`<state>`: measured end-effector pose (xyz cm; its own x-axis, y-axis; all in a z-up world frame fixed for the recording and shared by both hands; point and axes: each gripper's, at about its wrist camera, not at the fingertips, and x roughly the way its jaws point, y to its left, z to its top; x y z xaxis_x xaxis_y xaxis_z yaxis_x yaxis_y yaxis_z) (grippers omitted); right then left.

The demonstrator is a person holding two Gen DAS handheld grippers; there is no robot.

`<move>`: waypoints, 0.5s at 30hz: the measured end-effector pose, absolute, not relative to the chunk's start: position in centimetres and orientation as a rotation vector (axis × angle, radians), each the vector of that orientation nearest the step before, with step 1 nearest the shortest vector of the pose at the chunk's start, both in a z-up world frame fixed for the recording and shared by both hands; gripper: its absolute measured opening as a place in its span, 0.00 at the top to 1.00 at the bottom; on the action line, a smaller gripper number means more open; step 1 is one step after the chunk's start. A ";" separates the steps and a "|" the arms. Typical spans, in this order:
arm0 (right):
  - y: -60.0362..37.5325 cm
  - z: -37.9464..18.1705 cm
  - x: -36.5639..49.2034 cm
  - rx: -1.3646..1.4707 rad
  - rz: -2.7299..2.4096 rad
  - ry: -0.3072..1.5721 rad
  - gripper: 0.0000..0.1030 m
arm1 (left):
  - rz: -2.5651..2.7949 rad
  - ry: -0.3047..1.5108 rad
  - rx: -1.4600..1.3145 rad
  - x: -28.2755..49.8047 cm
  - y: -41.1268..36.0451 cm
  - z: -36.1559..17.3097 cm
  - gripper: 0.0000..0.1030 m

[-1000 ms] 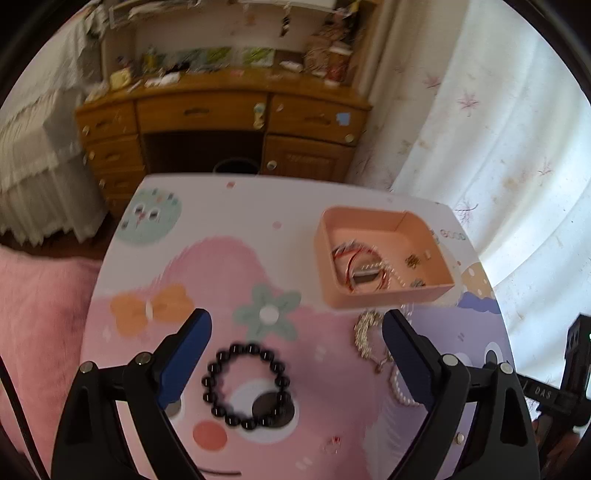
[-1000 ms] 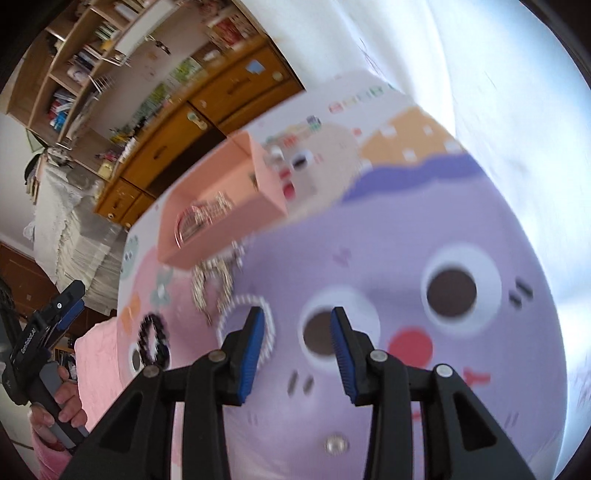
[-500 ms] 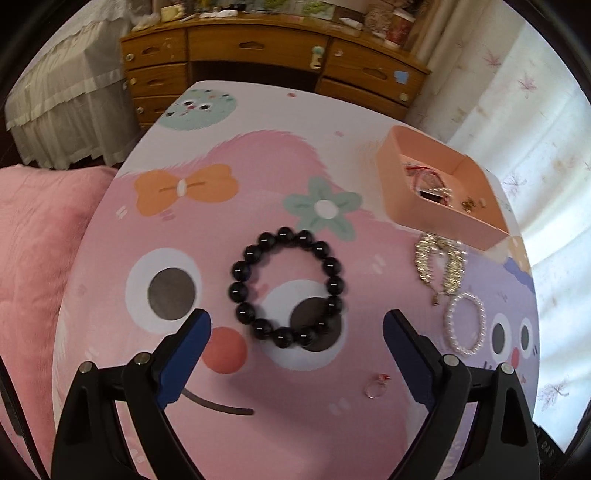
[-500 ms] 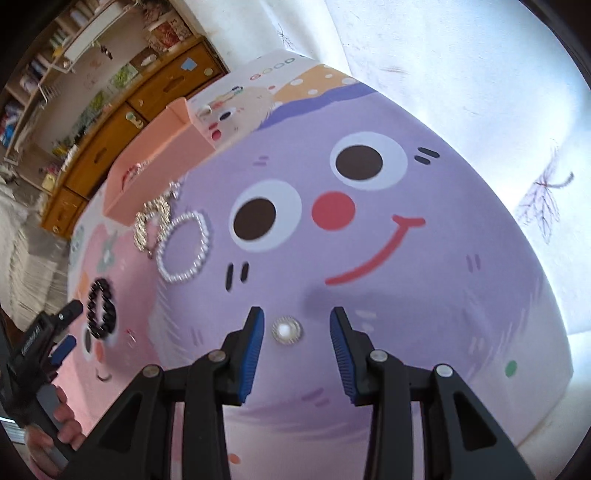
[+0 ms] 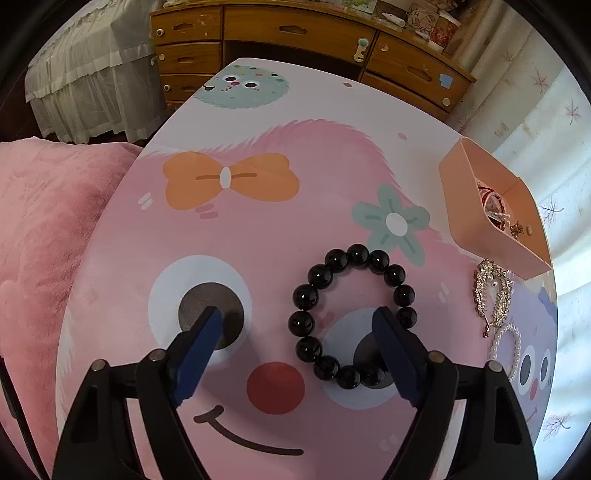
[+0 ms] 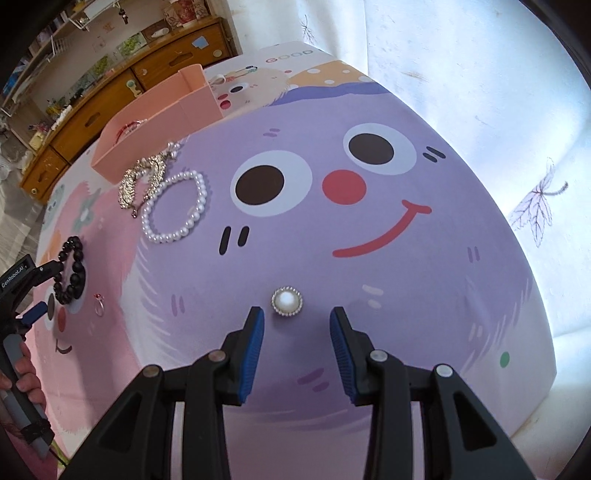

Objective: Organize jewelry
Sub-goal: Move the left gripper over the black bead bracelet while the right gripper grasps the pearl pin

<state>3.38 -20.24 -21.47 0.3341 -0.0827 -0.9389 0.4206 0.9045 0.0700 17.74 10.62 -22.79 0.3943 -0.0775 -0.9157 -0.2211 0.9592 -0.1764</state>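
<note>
A black bead bracelet (image 5: 306,297) lies flat on the pink cartoon mat. My left gripper (image 5: 295,317) hovers low over it, jaws closing. The ring's left side is between the fingers and the right finger sits over its inside; no pad presses a bead. In the right wrist view a round pearl brooch (image 6: 287,301) lies on the purple mat just beyond my right gripper (image 6: 297,314), which is part open and holds nothing. The peach box (image 5: 465,206) holds several pieces of jewelry.
A rhinestone piece (image 6: 142,177) and a pearl bracelet (image 6: 202,194) lie beside the peach box (image 6: 155,122). A small ring (image 6: 99,306) lies near the black bracelet (image 6: 70,269). A pink cushion (image 5: 44,229) borders the table's left; a wooden dresser (image 5: 295,33) stands behind.
The left gripper dropped closer to the black bracelet and its fingers narrowed around the ring's left side. The right gripper swung across the purple mat until the pearl brooch lay just ahead of its tips.
</note>
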 end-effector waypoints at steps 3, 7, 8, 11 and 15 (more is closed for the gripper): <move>-19.8 -21.6 3.4 0.316 -0.348 1.203 0.64 | 0.074 1.169 -0.283 18.0 10.6 -23.1 0.30; -19.6 -21.7 3.5 0.303 -0.375 1.192 0.64 | 0.060 1.166 -0.232 18.4 10.3 -23.3 0.41; -19.6 -21.7 3.6 0.297 -0.384 1.186 0.64 | 0.055 1.163 -0.221 18.4 10.2 -23.3 0.43; -19.5 -21.7 3.8 0.283 -0.386 1.180 0.64 | 0.042 1.150 -0.201 18.4 10.2 -23.2 0.50; -19.4 -21.6 4.2 0.277 -0.387 1.171 0.70 | 0.032 1.148 -0.178 18.5 10.2 -23.2 0.52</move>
